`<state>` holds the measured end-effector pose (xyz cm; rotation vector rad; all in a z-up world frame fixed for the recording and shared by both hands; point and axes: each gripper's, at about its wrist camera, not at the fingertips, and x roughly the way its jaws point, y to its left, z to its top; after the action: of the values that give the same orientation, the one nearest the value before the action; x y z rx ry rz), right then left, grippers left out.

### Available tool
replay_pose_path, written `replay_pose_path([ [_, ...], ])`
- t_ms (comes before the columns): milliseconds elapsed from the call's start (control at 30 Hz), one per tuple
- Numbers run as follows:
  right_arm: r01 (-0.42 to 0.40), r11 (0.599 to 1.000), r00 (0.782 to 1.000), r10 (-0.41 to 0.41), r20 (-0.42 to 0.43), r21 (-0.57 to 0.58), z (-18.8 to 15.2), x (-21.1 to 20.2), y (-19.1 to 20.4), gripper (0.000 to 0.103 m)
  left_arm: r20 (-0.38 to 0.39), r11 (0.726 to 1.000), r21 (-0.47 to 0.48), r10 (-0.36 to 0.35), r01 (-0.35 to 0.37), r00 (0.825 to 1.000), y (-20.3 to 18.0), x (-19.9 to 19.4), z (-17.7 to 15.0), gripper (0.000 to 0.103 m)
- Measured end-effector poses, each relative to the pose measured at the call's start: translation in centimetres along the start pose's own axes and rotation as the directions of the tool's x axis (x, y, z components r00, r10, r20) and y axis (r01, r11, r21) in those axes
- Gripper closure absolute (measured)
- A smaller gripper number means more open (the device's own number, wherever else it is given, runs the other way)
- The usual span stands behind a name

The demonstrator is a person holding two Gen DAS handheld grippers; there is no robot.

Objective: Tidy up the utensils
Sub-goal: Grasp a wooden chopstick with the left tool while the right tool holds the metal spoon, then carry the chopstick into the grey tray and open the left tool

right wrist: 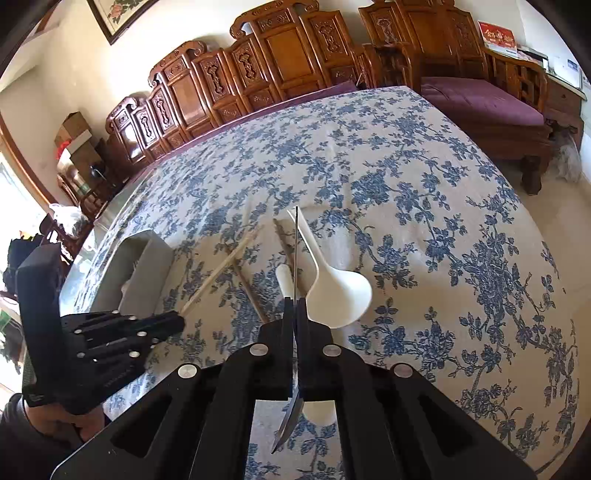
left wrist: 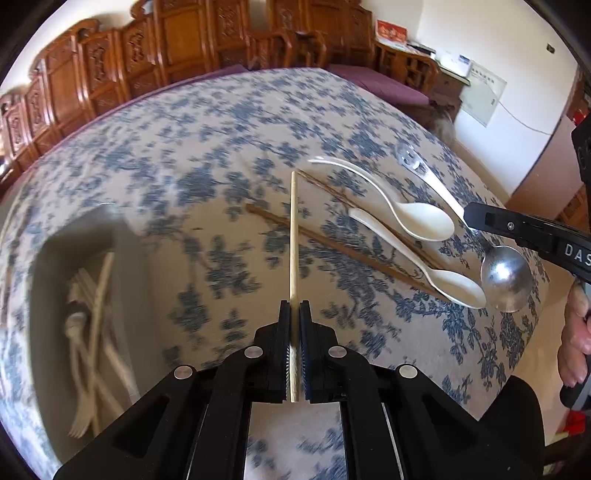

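Left fingers [left wrist: 294, 308] clamp chopstick [left wrist: 293, 236]; right fingers [right wrist: 295, 304] clamp metal spoon [left wrist: 505, 278], bowl visible left view.

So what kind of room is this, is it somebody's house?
Most likely a living or dining room in a home. There is a table with a flowered tablecloth, carved wooden benches with a purple cushion along the wall, and a framed picture hanging above them.

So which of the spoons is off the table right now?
The metal spoon, clamped by its handle in the right gripper. The two white spoons lie on the tablecloth, ungripped.
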<state>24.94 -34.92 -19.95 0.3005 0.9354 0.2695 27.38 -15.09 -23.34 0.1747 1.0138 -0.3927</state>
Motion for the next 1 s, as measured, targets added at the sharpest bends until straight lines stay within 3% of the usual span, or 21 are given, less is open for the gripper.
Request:
replay_pose_path([
  [633,-0.064,0.994,0.997,0.067,0.030,-0.093,0.2,-2.1,5.0,0.101,0.101,0.993,-0.094,0.087,-0.077,0.991,5.5,-9.3,-2.7,0.099],
  [1000,-0.104,0.985,0.994,0.107,0.015,-0.140,-0.4,-2.2,7.5,0.101,0.076,0.975,-0.193,0.126,-0.109,0.989,10.5,-9.0,-4.7,0.099],
])
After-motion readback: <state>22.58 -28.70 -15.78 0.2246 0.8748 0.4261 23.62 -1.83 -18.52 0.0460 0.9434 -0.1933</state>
